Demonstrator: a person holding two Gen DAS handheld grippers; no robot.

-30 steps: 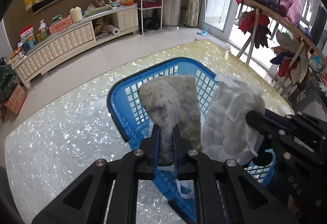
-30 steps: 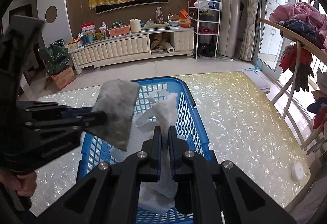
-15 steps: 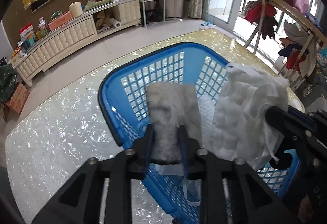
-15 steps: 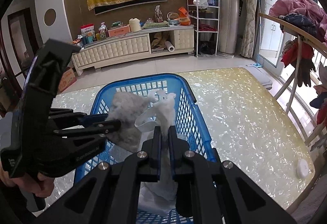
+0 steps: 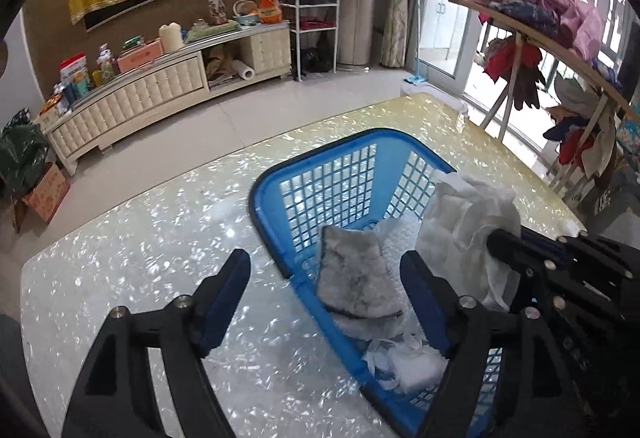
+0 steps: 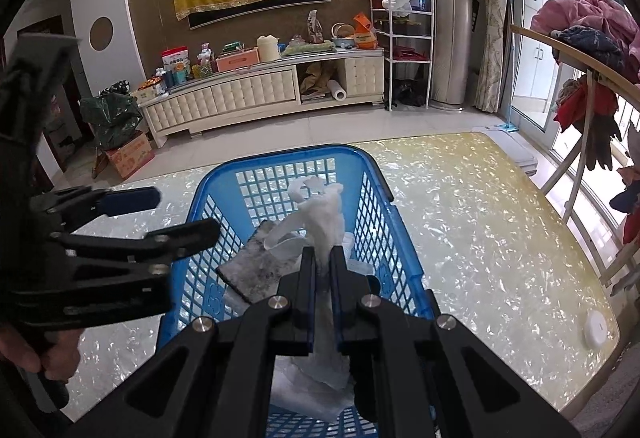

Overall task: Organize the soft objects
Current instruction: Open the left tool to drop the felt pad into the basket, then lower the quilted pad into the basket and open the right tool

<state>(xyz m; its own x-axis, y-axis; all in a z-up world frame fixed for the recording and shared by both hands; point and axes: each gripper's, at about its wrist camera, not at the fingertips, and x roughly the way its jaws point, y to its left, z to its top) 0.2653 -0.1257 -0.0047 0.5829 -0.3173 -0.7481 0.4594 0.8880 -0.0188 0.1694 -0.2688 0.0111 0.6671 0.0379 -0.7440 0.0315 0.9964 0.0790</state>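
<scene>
A blue lattice basket [image 5: 264,198] [image 6: 288,152] stands on the table. A grey fluffy cloth [image 5: 352,274] [image 6: 256,270] lies loose inside it, leaning on white fabric at the bottom. My left gripper [image 5: 324,270] [image 6: 168,214] hovers over the basket's near-left rim. Its jaws are opening wide, the grey cloth sits below them, and no pad touches it. My right gripper [image 6: 323,258] [image 5: 500,238] is shut on a white quilted cloth [image 6: 324,218] [image 5: 468,222], which hangs bunched over the basket's right side.
The pearl-patterned table [image 5: 140,258] stretches left and right of the basket. A small white wad with straps [image 5: 404,358] lies in the basket's near corner. A white round disc [image 6: 596,334] sits by the table's right edge. A clothes rack [image 6: 580,50] stands beyond it.
My left gripper opened and let go of the grey cloth, which dropped into the basket. The right gripper kept still with the white cloth.
</scene>
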